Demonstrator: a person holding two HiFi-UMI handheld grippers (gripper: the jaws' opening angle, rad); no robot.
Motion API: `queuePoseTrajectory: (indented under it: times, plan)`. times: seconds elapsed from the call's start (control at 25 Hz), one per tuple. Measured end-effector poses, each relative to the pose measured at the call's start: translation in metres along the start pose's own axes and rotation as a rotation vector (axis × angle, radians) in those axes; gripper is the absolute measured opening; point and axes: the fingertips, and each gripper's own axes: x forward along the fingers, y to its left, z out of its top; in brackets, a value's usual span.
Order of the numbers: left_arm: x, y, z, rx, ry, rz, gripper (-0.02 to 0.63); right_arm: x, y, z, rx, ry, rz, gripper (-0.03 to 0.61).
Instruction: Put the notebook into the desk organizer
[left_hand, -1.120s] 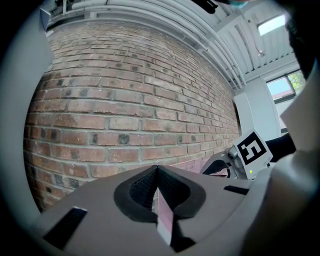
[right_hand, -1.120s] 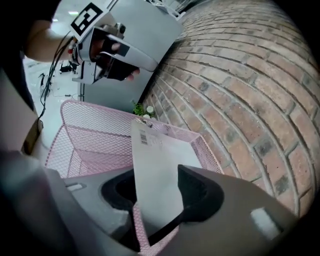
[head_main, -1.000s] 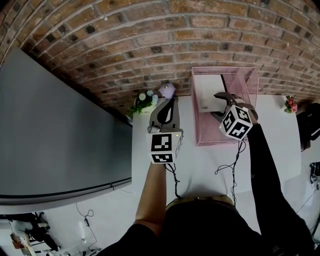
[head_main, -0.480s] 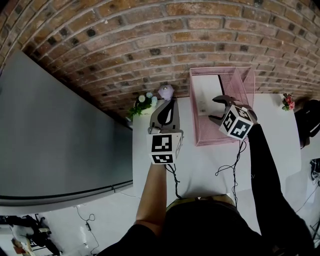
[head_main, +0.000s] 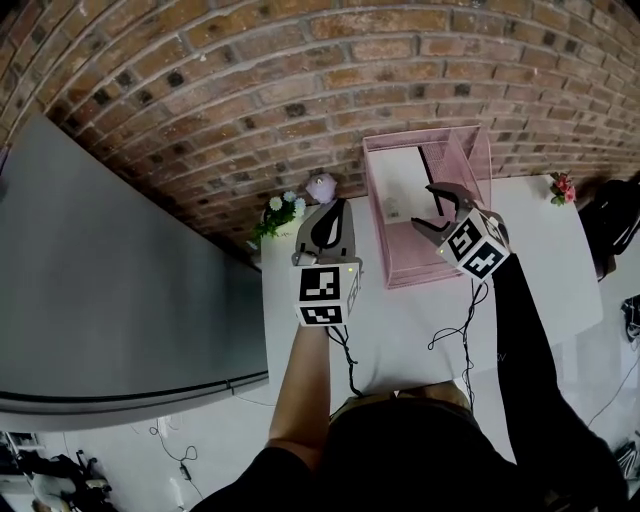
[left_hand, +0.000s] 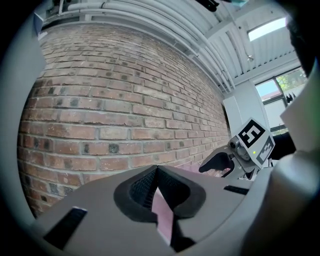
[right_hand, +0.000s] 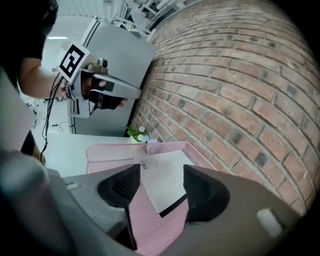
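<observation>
The pink mesh desk organizer (head_main: 470, 150) stands on the white table against the brick wall. A white notebook (head_main: 398, 182) lies flat inside it, with a black edge (right_hand: 175, 205) showing. My right gripper (head_main: 422, 206) hovers over the organizer with its jaws wide open above the notebook (right_hand: 165, 172), not touching it. The pink mesh (right_hand: 107, 152) shows beneath the open right gripper (right_hand: 161, 182). My left gripper (head_main: 335, 207) is held to the organizer's left, shut, with nothing in it. In the left gripper view that gripper (left_hand: 156, 171) points at the wall.
A small potted plant with white flowers (head_main: 276, 215) and a purple object (head_main: 320, 185) sit by the wall, left of the organizer. Pink flowers (head_main: 561, 187) stand at the far right. A grey cabinet (head_main: 120, 270) borders the table's left side. Cables (head_main: 452, 330) trail over the table.
The right gripper's jaws stand slightly wider and now clear the notebook, which lies loose in the organizer. The left gripper has kept its place.
</observation>
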Motion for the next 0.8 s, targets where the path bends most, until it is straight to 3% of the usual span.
queuePoseTrajectory:
  times: [0.4, 0.8]
  plan:
    - [-0.01, -0.042, 0.022, 0.046, -0.027, -0.032, 0.009, -0.073, -0.025, 0.009, 0.231, -0.215, -0.245, 0.259]
    - [-0.035, -0.088, 0.032, 0.048, -0.011, 0.002, 0.009, -0.143, -0.028, 0.006, 0.339, -0.357, -0.354, 0.259]
